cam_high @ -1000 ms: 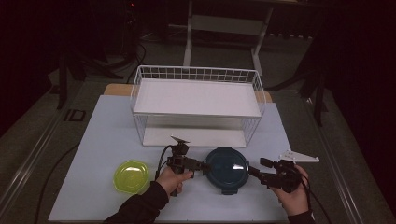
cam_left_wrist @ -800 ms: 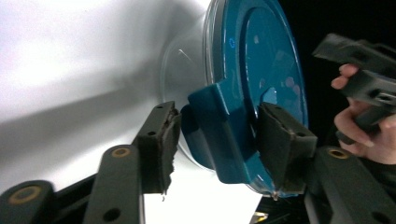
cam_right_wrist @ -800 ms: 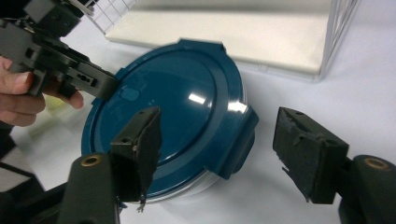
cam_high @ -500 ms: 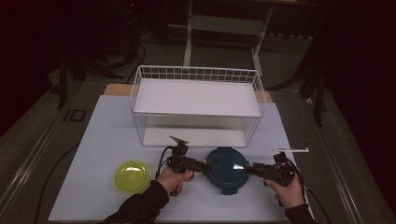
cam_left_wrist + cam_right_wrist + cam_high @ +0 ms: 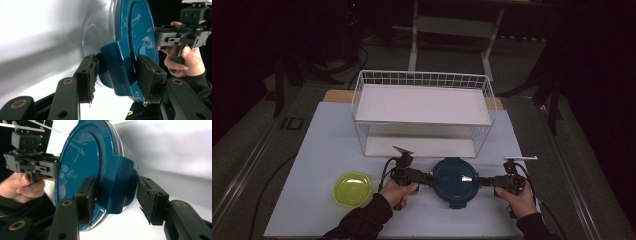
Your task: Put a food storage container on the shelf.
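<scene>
The round blue-lidded container (image 5: 455, 181) sits on the white surface (image 5: 322, 150) between both grippers. The left gripper (image 5: 116, 72) clamps its left latch tab; the right gripper (image 5: 115, 195), jaws just closing, straddles the opposite tab, one pad apart.
</scene>
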### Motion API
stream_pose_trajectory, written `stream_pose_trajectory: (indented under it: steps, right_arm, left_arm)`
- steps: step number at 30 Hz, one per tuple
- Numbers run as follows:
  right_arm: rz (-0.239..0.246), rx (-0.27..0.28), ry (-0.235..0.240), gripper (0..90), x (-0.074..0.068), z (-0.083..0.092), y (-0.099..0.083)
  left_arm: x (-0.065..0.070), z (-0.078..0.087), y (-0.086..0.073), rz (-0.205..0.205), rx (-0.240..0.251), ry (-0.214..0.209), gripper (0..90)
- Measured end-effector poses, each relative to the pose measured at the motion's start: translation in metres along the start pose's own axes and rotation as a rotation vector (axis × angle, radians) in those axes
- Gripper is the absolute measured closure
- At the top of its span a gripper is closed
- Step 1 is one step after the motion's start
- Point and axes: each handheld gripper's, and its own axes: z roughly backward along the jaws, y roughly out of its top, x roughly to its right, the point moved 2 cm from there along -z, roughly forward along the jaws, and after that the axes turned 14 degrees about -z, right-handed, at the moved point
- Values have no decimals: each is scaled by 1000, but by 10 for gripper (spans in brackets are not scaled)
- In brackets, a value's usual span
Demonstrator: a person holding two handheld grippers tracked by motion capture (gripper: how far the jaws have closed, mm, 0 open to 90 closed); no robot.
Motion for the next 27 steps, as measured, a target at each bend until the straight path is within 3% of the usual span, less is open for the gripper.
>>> stream_pose_trajectory:
  steps: [5, 9, 16, 25, 27]
  right_arm:
    - [-68, -54, 49, 491, 6, -2, 3]
    - [-87, -64, 66, 514, 8, -2, 4]
    - [-110, -59, 65, 521, 8, -2, 3]
    - [-128, -58, 72, 540, 9, 3, -2]
    - [-133, -59, 82, 549, 9, 4, -4]
  left_arm:
    - [-3, -1, -1, 21, 10, -26, 511]
    - [-3, -1, -2, 29, 15, -30, 515]
    - [-3, -1, -3, 35, 25, -29, 519]
    - [7, 0, 2, -14, 3, -10, 525]
    - [7, 1, 3, 2, -1, -14, 548]
